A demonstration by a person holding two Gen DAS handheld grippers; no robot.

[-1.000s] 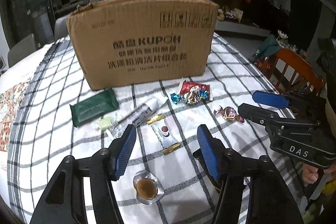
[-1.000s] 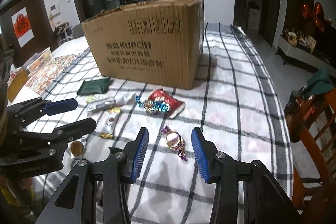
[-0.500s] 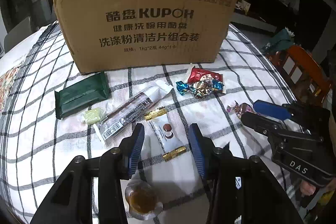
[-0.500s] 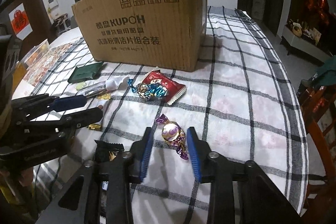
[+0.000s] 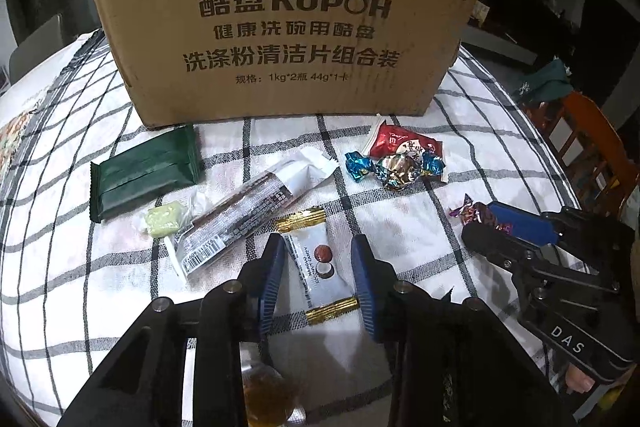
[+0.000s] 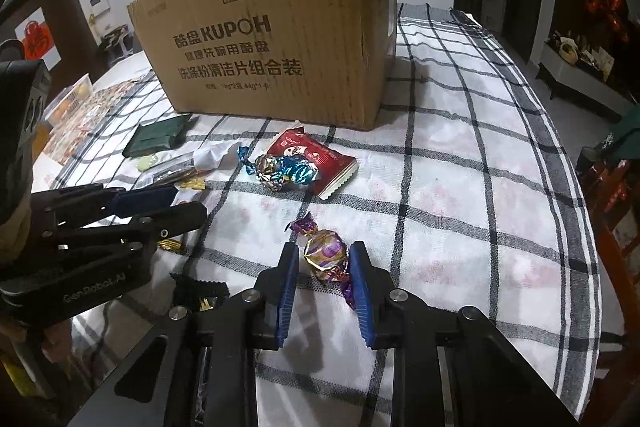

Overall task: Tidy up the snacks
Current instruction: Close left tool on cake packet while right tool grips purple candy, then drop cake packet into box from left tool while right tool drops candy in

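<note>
My left gripper (image 5: 318, 245) is open and straddles a white candy packet with gold ends (image 5: 318, 265) on the checked tablecloth. My right gripper (image 6: 324, 253) is open around a purple and gold wrapped candy (image 6: 325, 253); its pads stand close on both sides. A brown KUPOH cardboard box (image 5: 280, 23) stands behind the snacks. Before it lie a green packet (image 5: 144, 173), a pale green candy (image 5: 163, 223), a long clear bar wrapper (image 5: 256, 201), a blue foil candy (image 5: 394, 169) and a red packet (image 5: 404, 143).
A jelly cup (image 5: 266, 397) lies under the left gripper's body. A small black packet (image 6: 200, 293) lies between the grippers. An orange wooden chair (image 5: 592, 147) stands at the table's right edge. A patterned mat (image 6: 88, 111) lies at the far left.
Both grippers have moved forward and down toward the table. The left one now straddles the white packet, the right one the purple candy, and both jaw gaps have narrowed.
</note>
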